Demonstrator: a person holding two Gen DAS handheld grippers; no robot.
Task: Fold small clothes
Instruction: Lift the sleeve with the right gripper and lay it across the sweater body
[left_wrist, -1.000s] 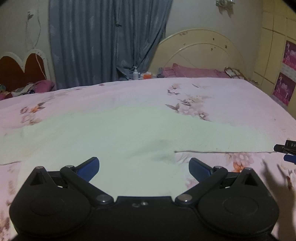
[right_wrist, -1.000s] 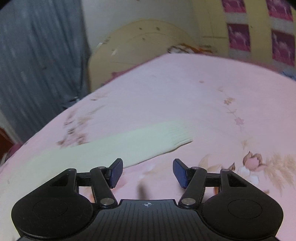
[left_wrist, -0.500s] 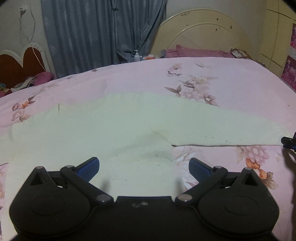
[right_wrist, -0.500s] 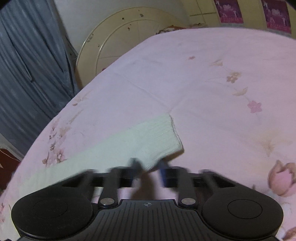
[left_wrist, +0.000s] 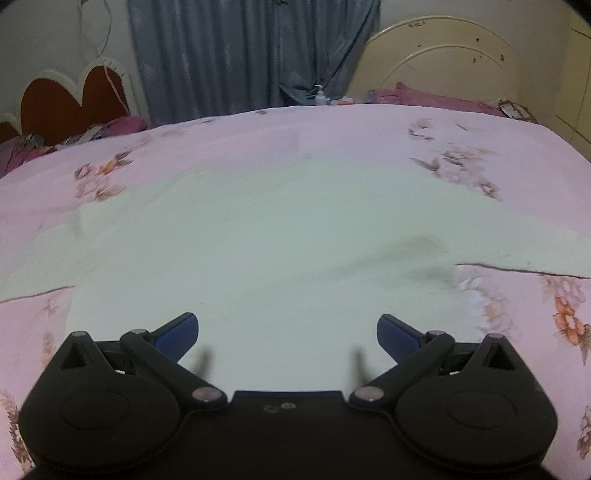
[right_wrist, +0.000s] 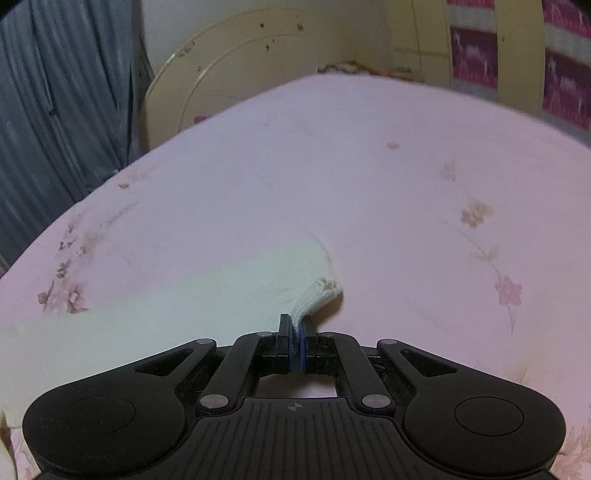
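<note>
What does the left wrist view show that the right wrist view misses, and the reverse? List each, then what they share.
Only the left wrist view shows the open left gripper hovering over the pale green sweater's spread-out body, plus the heart-shaped headboard and the bottle past the bed.

Only the right wrist view shows the right gripper shut on the ribbed cuff at the end of the sleeve, which lifts off the sheet, and the patterned wardrobe panels.

Both show the sweater, the pink floral bedsheet, the grey curtain and the cream round headboard.
</note>
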